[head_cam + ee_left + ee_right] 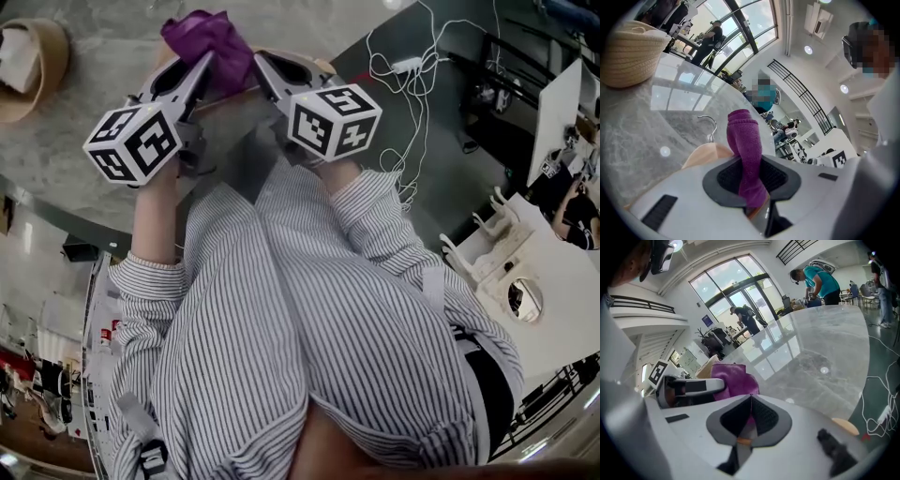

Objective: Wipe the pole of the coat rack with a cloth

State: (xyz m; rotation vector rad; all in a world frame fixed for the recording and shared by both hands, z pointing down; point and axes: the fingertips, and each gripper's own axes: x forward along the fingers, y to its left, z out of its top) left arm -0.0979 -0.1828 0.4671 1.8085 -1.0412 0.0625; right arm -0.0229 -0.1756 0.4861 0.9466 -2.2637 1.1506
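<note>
the purple cloth (202,37) hangs over the grey marble worktop (94,150), bunched between the tips of both tools. the left claw (210,60) is closed hard on it: in the left gripper view the cloth (746,154) stands up as a thick roll from between the dark pads, which press it on both sides. the right claw (262,58) is drawn together to a seam, with only a thin sliver of purple showing between its pads (761,420), while the bulk of the cloth (731,378) lies just past its tips.

the left gripper view alone shows a wooden hanger (704,152) with a metal hook, just behind the cloth. a woven basket (47,70) sits well left of the cloth. the right gripper view shows the left claw's body (689,387) touching the cloth.
</note>
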